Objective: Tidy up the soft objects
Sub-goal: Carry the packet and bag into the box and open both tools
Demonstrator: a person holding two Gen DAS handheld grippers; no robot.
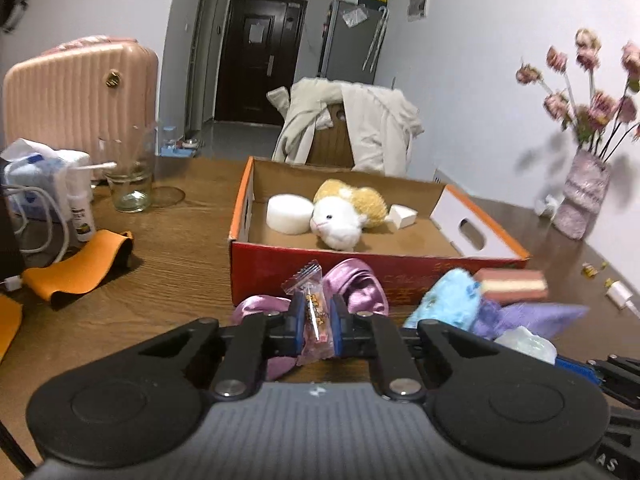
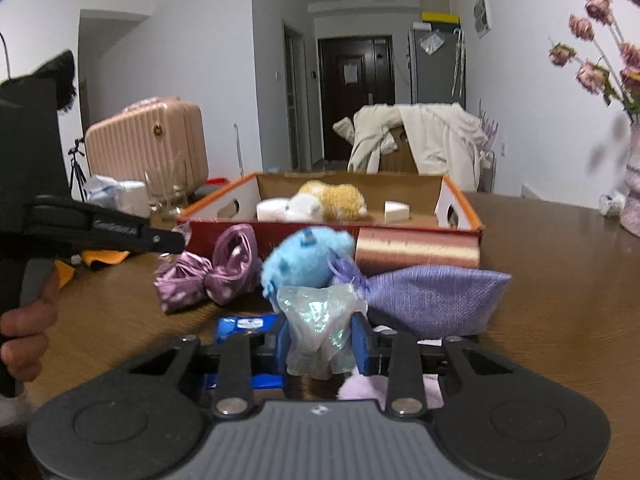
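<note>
My left gripper (image 1: pixel 316 316) is shut on a small wrapped candy packet (image 1: pixel 314 300), held just above the table in front of the red cardboard box (image 1: pixel 304 264). The box holds a white-and-yellow plush toy (image 1: pixel 344 212), a round white sponge (image 1: pixel 289 213) and a small white wedge (image 1: pixel 402 215). My right gripper (image 2: pixel 320 332) is shut on an iridescent clear pouch (image 2: pixel 318 320). Before it lie a blue plush (image 2: pixel 306 258), a purple woven pouch (image 2: pixel 432 296), a pink satin bow (image 2: pixel 212 272) and a striped sponge (image 2: pixel 418 250). The left gripper (image 2: pixel 160 238) shows at the left of the right wrist view.
A glass jar (image 1: pixel 130 178), spray bottle (image 1: pixel 80 208), tissue pack and orange cloth (image 1: pixel 80 268) sit left on the wooden table (image 1: pixel 176 240). A vase of dried flowers (image 1: pixel 584 196) stands at the right. A chair draped with a coat (image 1: pixel 348 128) is behind the box. A pink suitcase (image 1: pixel 80 92) stands far left.
</note>
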